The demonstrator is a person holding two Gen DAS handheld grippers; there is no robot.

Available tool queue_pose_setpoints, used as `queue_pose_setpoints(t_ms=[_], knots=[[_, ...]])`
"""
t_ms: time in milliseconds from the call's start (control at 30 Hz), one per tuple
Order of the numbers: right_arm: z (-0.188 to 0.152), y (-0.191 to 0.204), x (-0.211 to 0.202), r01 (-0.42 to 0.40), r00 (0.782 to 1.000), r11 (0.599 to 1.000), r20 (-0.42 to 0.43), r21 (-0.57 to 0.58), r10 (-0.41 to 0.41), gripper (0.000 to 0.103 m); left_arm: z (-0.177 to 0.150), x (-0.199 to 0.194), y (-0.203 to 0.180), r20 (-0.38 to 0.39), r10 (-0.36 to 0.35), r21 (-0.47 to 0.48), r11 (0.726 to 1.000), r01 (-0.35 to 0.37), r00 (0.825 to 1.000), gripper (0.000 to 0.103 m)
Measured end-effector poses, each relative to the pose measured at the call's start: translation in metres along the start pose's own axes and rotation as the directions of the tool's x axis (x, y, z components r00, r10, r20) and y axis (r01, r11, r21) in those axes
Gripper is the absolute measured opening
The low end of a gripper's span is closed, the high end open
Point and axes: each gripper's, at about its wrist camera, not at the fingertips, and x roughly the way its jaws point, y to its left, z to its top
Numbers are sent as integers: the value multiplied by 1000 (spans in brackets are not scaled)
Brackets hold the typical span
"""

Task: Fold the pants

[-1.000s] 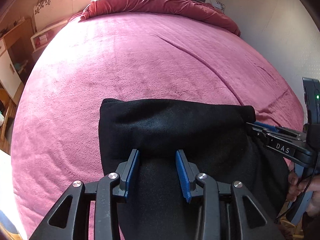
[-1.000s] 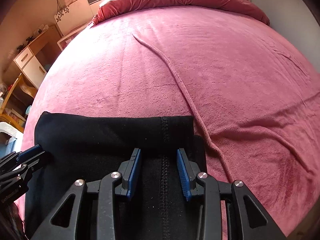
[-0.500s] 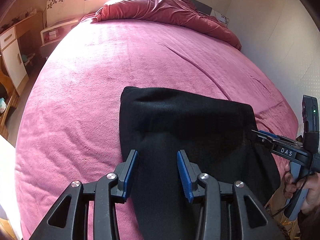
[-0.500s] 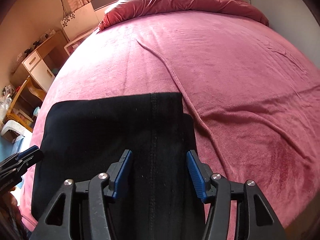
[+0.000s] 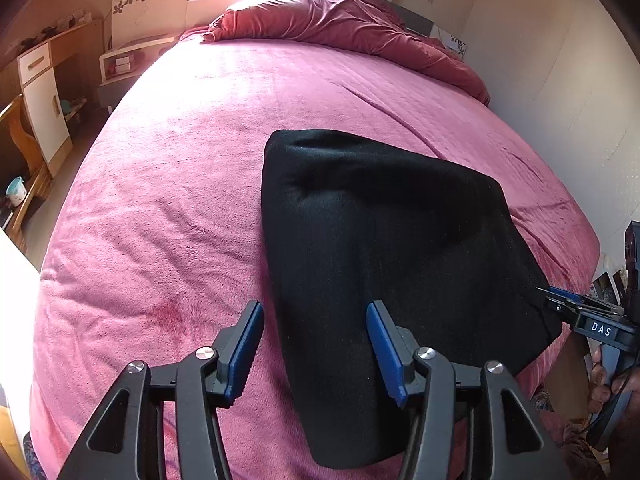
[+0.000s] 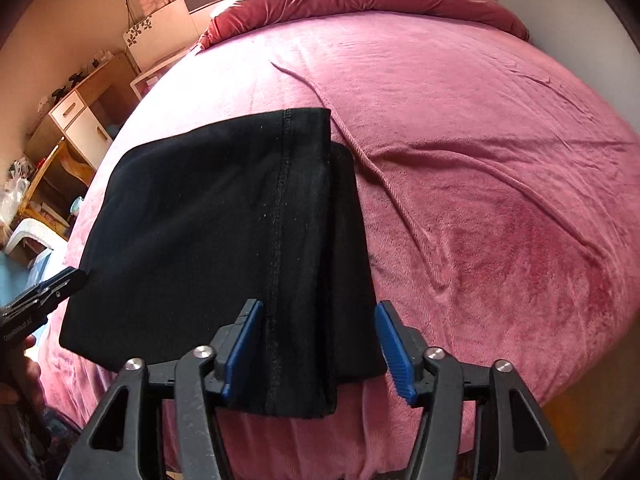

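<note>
The black pants (image 5: 384, 248) lie folded into a compact rectangle on the pink bed near its front edge; in the right wrist view they (image 6: 224, 240) show a stitched seam running lengthwise. My left gripper (image 5: 316, 348) is open and empty, hovering above the fold's near left edge. My right gripper (image 6: 318, 346) is open and empty, above the fold's near right end. Each gripper also shows from the side in the other view, the right one (image 5: 580, 312) and the left one (image 6: 40, 296), both beside the pants' edges.
The pink blanket (image 5: 168, 184) covers the bed, with a long crease (image 6: 384, 176) right of the pants. A crumpled red duvet (image 5: 340, 28) lies at the head. A wooden desk and drawers (image 5: 40, 92) stand left. A wall (image 5: 568, 92) runs along the right.
Both grippers have opened wider, let go of the pants and pulled back and up. The folded pants now rest flat on the bed.
</note>
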Motion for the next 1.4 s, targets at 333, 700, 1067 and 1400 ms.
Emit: queue_pose_setpoints(t_ms=[333, 700, 1067, 1400], knots=[[-7, -11, 10, 74, 997, 997, -12, -22, -74, 4, -20, -2, -6, -26, -38, 4, 999, 39, 999, 64], [4, -23, -7, 96, 995, 995, 22, 30, -97, 30, -1, -9, 33, -13, -148, -64, 987, 147, 989, 79], [53, -21, 21, -197, 980, 974, 32, 114, 195, 74, 31, 14, 42, -42, -205, -57, 978, 203, 978, 85], [59, -29, 68, -277, 958, 957, -47, 89, 282, 78, 25, 31, 24, -75, -192, 40, 980, 195, 979, 91]])
